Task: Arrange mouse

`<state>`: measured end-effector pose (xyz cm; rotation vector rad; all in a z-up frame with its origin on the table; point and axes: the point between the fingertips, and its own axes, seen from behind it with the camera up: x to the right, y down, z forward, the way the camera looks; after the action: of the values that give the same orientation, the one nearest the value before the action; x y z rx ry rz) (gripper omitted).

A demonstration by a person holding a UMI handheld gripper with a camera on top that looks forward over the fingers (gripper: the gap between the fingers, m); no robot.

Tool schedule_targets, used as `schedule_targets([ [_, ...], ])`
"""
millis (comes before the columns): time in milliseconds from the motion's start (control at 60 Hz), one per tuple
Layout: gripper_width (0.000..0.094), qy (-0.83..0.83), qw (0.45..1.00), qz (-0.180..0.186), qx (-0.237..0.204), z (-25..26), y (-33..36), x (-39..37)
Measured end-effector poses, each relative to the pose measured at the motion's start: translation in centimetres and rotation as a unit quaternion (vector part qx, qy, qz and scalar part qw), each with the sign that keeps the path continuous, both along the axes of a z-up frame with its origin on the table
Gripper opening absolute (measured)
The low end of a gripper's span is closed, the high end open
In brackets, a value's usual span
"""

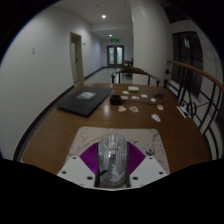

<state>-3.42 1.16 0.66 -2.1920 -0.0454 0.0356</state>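
Observation:
A pale, glossy mouse (pixel 111 155) with a dark seam down its lower part stands on end between my fingers. My gripper (pixel 111 165) is shut on it: the purple pads (pixel 89 160) press against both of its sides. The mouse is held above the near edge of a long wooden table (pixel 100 125). Its lower end is hidden between the fingers.
A dark flat mat or laptop (pixel 85 101) with a white sheet (pixel 87 95) lies on the table's left part. Several small white items (pixel 150 97) are scattered at the far right. A chair (pixel 192 100) stands by the right side. A corridor with doors lies beyond.

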Motion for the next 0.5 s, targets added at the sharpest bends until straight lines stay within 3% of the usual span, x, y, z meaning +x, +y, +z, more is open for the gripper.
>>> schedule_targets([
  [83,0.0357,-0.017,1.000,-0.017,-0.010,-1.1,0.2,1.1],
  [100,0.0372,-0.011,1.000,-0.021,-0.001,-1.6,-2.3,-0.1],
  [150,0.0444,0.004,0.999,-0.032,-0.012,-1.8,-0.3,1.4],
  [233,0.0515,0.004,0.999,-0.017,-0.032,-1.9,-0.3,1.1],
  [350,0.0860,-0.005,0.998,0.044,-0.035,-0.6,-2.3,0.3],
  [500,0.0846,0.007,0.995,0.092,-0.031,3.0,-6.8,2.0],
])
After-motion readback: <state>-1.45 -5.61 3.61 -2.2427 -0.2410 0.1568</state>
